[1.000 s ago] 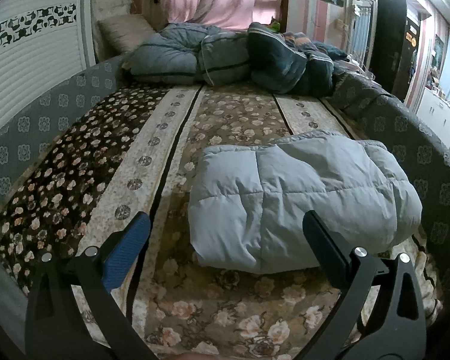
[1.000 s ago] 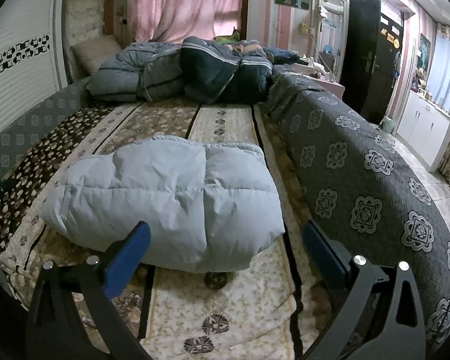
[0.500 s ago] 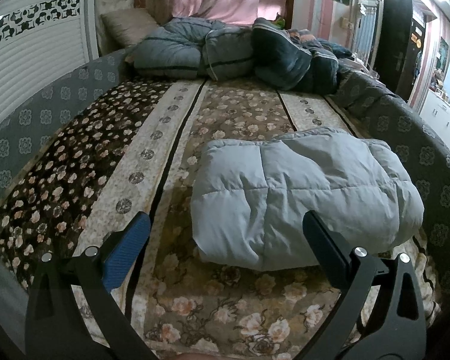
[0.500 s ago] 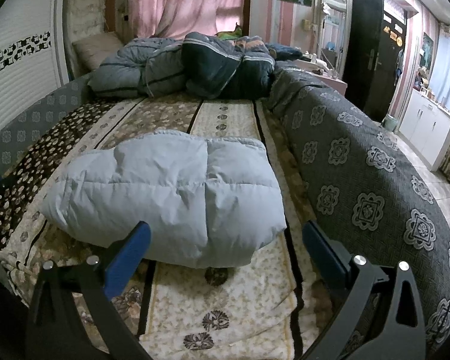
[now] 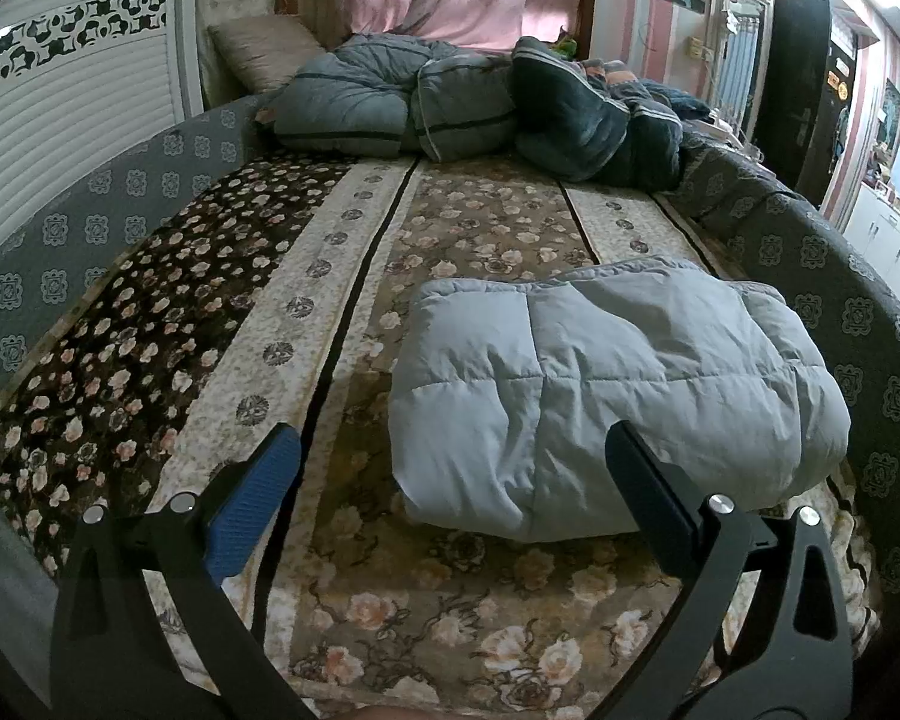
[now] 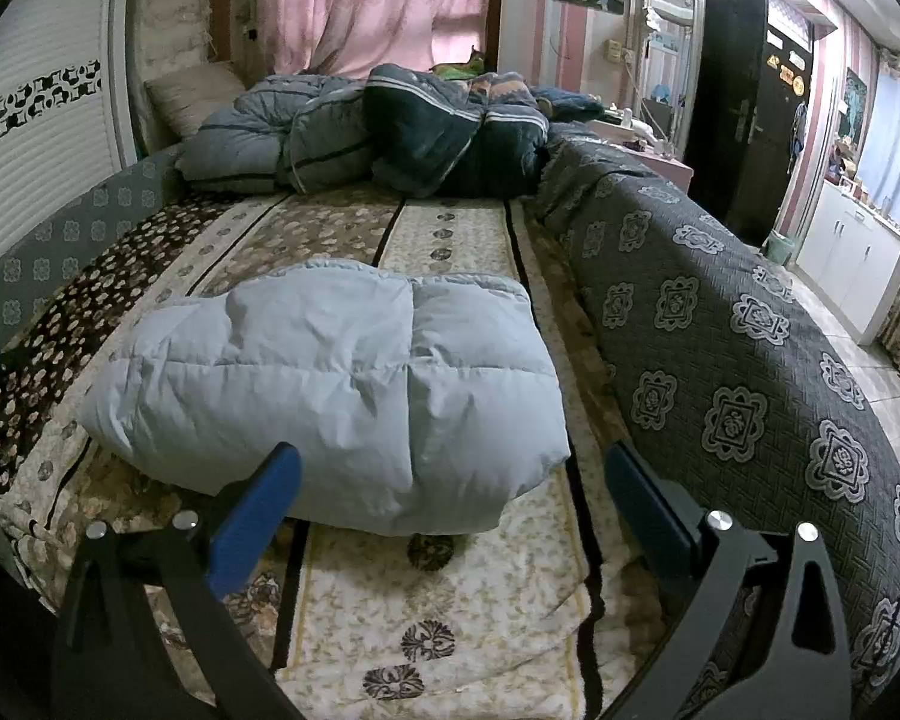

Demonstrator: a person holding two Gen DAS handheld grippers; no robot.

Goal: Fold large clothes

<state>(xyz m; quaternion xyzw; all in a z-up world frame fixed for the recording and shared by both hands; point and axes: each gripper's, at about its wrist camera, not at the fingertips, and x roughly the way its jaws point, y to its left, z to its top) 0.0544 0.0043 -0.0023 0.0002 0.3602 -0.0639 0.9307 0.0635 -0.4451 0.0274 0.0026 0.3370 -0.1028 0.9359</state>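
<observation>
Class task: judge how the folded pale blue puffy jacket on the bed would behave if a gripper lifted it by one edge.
The jacket looks quilted and puffy, so probably light for its bulk. Its soft creases suggest it would sag and likely unfold. The smooth fabric may slip.

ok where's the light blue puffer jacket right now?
The light blue puffer jacket lies folded on the floral blanket near the bed's foot, beside the grey patterned cover, ahead of both open grippers and touching neither.
</observation>
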